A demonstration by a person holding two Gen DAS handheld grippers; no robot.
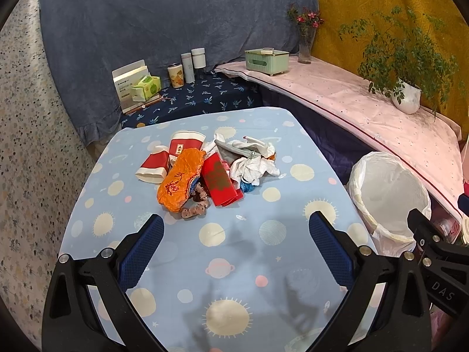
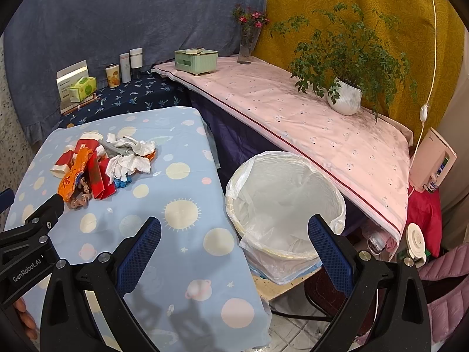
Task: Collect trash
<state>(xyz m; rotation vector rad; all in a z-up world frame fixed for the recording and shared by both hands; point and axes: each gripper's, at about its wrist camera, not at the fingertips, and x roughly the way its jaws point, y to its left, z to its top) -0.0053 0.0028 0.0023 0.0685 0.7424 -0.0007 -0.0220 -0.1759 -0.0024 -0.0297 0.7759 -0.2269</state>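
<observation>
Both tongs (image 1: 236,228) (image 2: 234,231) gape apart; the lined bin (image 2: 285,214) (just its bag) sits beside the table (image 2: 187,252).

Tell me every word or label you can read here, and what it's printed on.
"DAS": on the right tool's black body, cut off at the frame edge.
"GenRobot.AI": on the left tool's black body.
Orange wrapper: red characters, unreadable.
Red box, green tissue pack, white card: print too small.

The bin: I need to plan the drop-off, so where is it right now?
The bin, lined with a white bag, stands on the floor off the table's right edge, below the pink shelf; the right wrist view looks into it.
</observation>
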